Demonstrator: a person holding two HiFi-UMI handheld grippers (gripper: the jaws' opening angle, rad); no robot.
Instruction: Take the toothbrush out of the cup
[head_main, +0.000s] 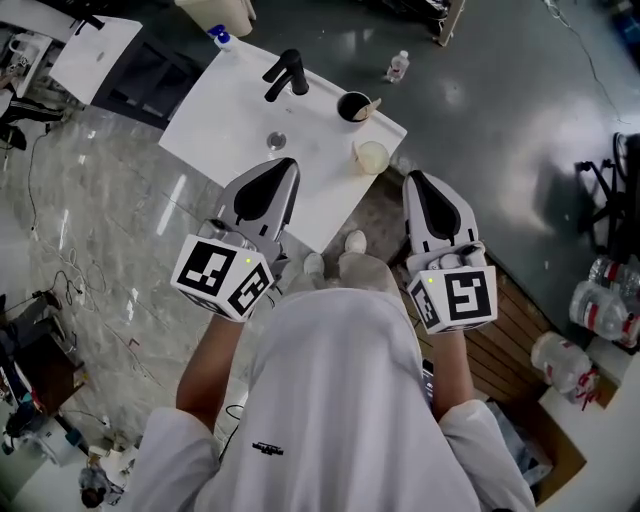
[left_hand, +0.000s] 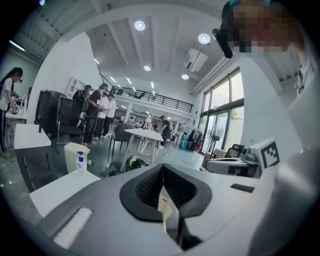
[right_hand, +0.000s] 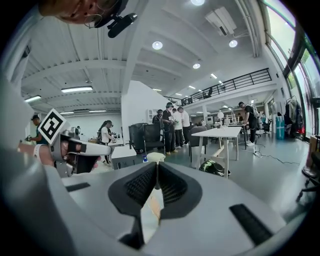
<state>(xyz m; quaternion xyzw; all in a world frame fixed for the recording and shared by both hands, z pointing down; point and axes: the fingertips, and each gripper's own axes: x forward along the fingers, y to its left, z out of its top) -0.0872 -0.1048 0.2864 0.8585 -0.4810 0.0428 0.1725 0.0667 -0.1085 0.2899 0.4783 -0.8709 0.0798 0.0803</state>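
A dark cup (head_main: 352, 106) stands at the far right corner of the white sink counter (head_main: 230, 100), with a light-coloured toothbrush (head_main: 371, 104) leaning out of it to the right. A pale translucent cup (head_main: 372, 157) sits nearer, at the counter's right edge. My left gripper (head_main: 287, 163) hangs over the counter's near edge, jaws pressed together and empty. My right gripper (head_main: 413, 177) is held off the counter's right side, below the pale cup, also shut on nothing. Both gripper views look out level across the room; the left gripper (left_hand: 162, 167) and right gripper (right_hand: 157, 167) show closed jaws and no cup.
A black faucet (head_main: 285, 75) and a drain (head_main: 277, 141) sit mid-counter. A blue-capped bottle (head_main: 221, 38) stands at the far corner; a small bottle (head_main: 399, 66) is on the floor beyond. Wooden decking (head_main: 520, 330) lies to the right. People (left_hand: 97, 112) stand among tables far off.
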